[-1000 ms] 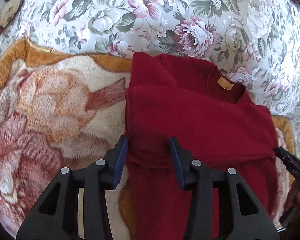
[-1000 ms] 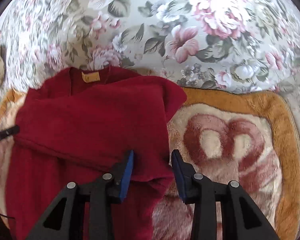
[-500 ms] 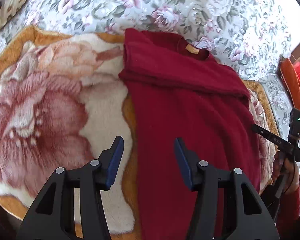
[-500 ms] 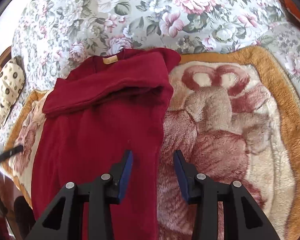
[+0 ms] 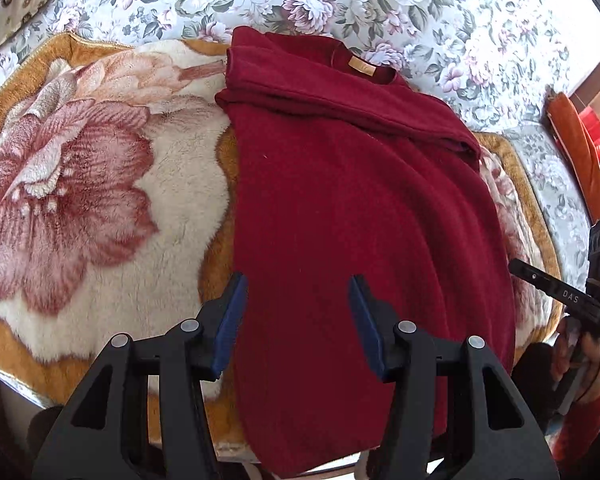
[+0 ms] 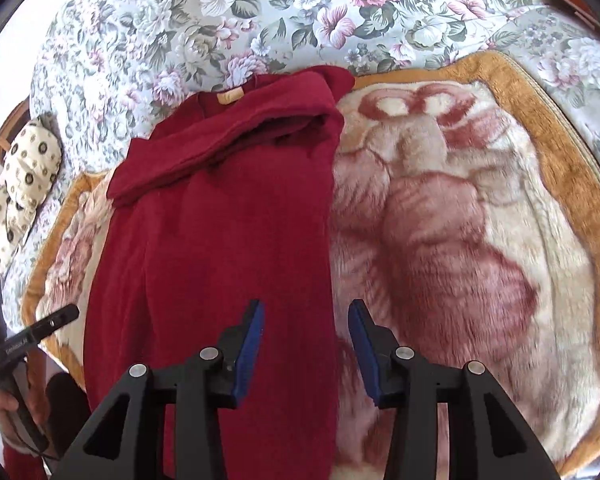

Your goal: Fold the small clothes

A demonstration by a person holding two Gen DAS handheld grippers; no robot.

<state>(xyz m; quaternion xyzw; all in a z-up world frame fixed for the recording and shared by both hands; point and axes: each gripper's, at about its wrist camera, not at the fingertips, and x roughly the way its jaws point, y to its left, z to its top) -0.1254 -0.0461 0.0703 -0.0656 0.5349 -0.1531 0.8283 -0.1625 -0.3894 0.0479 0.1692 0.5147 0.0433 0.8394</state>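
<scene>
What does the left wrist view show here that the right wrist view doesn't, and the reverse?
Only the left wrist view shows the orange and red items at the bed's far right edge and the blanket's big pink flower.

Only the right wrist view shows the cream patterned pillow at far left.

Both show the dark red sweater lying flat with its sleeves folded across the top, its tan neck label, the plush blanket, the floral bedspread, and open fingers above the sweater's edges.

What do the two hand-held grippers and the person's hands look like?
The left hand-held gripper and the right hand-held gripper match: black plastic frames with triangular cut-outs, silver round bolt heads, and blue pads lining the fingers. From the side, a black bar on the right one carries white lettering. The right hand wears a red sleeve.
</scene>
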